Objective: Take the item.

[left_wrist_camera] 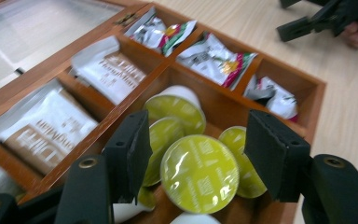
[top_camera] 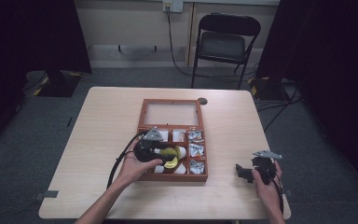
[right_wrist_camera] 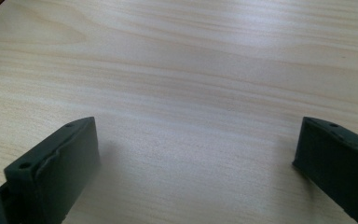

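Two grippers are out on the pale wooden table [top_camera: 102,116], and the action is on the left side, where the left gripper [left_wrist_camera: 193,156] hangs over the front compartment of the wooden box [top_camera: 145,107], its glass lid lying open and flat behind it. Jaws spread wide on either side of a green-lidded capsule [left_wrist_camera: 199,172], which sits between them, and whether either pad touches it is hard to call from the left gripper view. More green-topped capsules crowd in around it, one white-bodied capsule [left_wrist_camera: 176,106] lying tipped just behind. Brown-and-white sachets [left_wrist_camera: 42,130] fill the compartments to one side, silver foil packets [left_wrist_camera: 216,58] fill the row along the far edge. Over on the right, the right gripper [right_wrist_camera: 196,158] rests low by the table's near right edge, well apart from the box, jaws wide and holding nothing, bare wood grain between them. From above, a hand [top_camera: 135,168] steers the left tool.
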Demonstrator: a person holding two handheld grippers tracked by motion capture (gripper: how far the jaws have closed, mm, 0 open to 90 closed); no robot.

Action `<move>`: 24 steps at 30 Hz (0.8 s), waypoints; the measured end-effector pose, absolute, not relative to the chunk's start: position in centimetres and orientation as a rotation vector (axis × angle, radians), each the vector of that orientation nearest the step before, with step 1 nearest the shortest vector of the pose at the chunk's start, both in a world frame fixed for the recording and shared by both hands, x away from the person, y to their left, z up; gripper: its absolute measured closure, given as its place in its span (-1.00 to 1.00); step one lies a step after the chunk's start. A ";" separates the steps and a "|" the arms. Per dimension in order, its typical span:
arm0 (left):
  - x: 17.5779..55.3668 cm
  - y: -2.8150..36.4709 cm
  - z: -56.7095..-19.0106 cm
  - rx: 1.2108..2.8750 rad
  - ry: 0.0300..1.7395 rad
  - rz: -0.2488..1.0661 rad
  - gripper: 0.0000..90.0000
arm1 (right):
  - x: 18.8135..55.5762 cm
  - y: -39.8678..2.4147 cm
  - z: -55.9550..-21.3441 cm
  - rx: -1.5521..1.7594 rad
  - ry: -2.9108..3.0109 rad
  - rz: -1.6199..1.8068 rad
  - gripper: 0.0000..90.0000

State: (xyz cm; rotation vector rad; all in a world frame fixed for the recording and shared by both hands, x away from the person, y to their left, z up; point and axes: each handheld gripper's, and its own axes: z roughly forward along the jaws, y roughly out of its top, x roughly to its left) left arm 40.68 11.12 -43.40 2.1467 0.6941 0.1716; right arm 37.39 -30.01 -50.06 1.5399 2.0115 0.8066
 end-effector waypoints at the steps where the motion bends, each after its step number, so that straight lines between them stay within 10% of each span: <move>1: 40.7 11.2 -43.6 2.156 0.706 0.171 -0.08 | 37.4 -30.0 -50.1 1.540 2.011 0.806 -1.00; 24: 40.5 8.9 -46.2 2.338 0.665 0.122 -0.31 | 37.4 -30.0 -50.1 1.544 2.009 0.806 -1.00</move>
